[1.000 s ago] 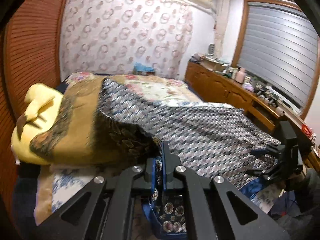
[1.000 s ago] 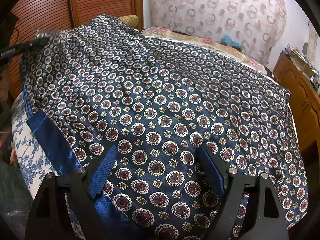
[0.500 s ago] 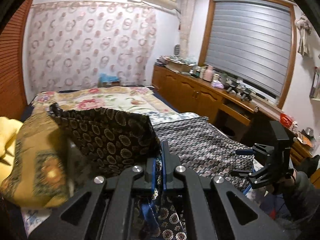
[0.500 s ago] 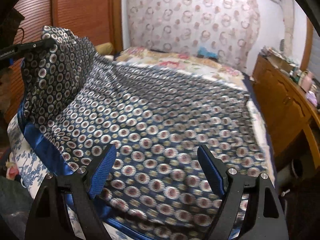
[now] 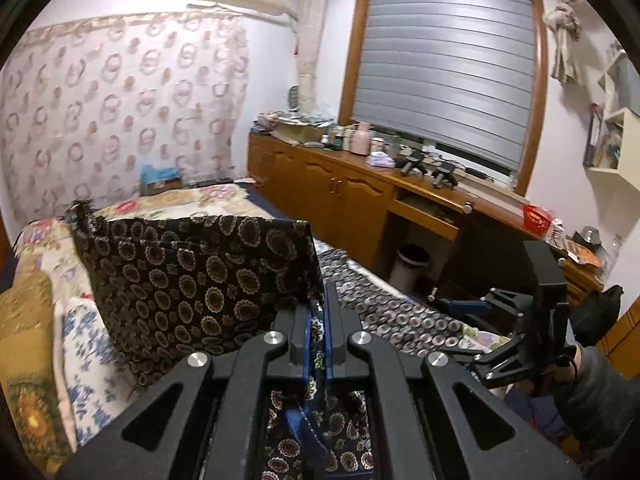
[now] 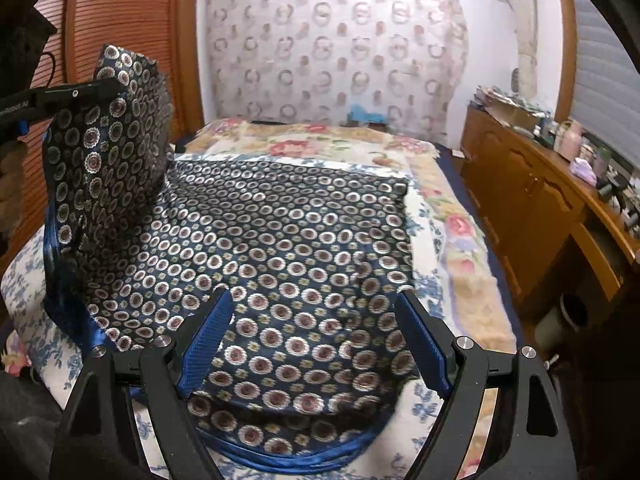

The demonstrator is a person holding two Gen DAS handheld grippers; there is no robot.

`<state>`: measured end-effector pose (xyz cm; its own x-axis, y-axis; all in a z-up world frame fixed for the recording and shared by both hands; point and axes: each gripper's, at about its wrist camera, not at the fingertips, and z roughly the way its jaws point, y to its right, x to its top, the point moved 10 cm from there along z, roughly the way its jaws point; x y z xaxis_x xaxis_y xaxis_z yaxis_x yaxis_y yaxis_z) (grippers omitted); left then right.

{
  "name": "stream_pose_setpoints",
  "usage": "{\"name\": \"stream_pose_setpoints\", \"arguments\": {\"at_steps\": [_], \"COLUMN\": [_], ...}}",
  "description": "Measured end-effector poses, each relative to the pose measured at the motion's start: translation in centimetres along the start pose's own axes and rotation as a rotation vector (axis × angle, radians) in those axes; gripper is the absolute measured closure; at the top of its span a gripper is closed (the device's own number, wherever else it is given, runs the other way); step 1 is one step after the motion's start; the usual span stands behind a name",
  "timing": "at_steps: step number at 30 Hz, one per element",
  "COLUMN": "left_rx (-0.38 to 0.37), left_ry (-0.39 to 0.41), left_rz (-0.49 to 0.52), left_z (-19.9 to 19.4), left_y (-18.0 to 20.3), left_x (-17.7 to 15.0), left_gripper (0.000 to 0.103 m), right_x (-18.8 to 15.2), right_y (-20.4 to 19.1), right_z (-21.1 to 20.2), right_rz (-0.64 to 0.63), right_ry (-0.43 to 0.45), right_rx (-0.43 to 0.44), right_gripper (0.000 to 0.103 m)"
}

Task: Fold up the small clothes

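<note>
A dark blue garment with a circle print (image 6: 280,248) lies spread on the bed, with a blue satin hem along its near edge. My left gripper (image 5: 318,300) is shut on the garment's left corner and holds it lifted, so a flap (image 5: 192,276) hangs up in front of the left wrist camera. In the right wrist view the left gripper (image 6: 108,88) shows at the upper left with the raised cloth (image 6: 108,152). My right gripper (image 6: 316,328) is open and empty above the garment's near edge. It also shows in the left wrist view (image 5: 464,328).
The bed has a floral cover (image 6: 460,240) and a mustard blanket (image 5: 28,340) at the left. A wooden cabinet with clutter (image 5: 360,184) runs along the right. A small bin (image 5: 412,264) stands on the floor by it. A slatted wooden door (image 6: 120,20) is at the left.
My left gripper has lifted the garment's corner higher and swung right, raising a flap off the bed. My right gripper has drawn back toward the near edge and stayed open.
</note>
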<state>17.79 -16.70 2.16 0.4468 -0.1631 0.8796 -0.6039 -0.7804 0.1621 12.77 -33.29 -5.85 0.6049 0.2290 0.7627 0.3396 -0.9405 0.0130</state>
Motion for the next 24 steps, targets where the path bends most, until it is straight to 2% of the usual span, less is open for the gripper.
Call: {"name": "stream_pose_setpoints", "arguments": {"at_steps": [3,7,9,14,20,24], "left_rx": [-0.032,-0.005,0.002,0.083,0.193,0.23], "left_ry": [-0.043,-0.087,-0.106,-0.133,-0.172,-0.2], "left_rz": [0.003,0.014,0.008,0.0,-0.032,-0.064], "left_z": [0.7,1.1,1.3,1.4,0.9,0.7], "left_y": [0.4,-0.5,-1.2,-3.2,-6.2,-7.8], "left_x": [-0.4,-1.7,-2.3,-4.4,-7.7,-9.7], "left_gripper": [0.089,0.064,0.062,0.049,0.048,0.048], "right_x": [-0.2,-0.4,-0.3,0.6,2.3,3.3], "right_y": [0.6,0.5,0.2,-1.2,-3.3,-4.2], "right_z": [-0.2,-0.2,-0.1,0.6,2.6,4.1], "right_rz": [0.019,0.018,0.016,0.0,-0.039,-0.065], "right_ry": [0.002,-0.002,-0.001,-0.002,-0.01,-0.023], "right_rx": [0.006,0.01,0.018,0.044,0.081,0.091], "right_gripper": [0.018,0.018,0.018,0.018,0.018,0.018]}}
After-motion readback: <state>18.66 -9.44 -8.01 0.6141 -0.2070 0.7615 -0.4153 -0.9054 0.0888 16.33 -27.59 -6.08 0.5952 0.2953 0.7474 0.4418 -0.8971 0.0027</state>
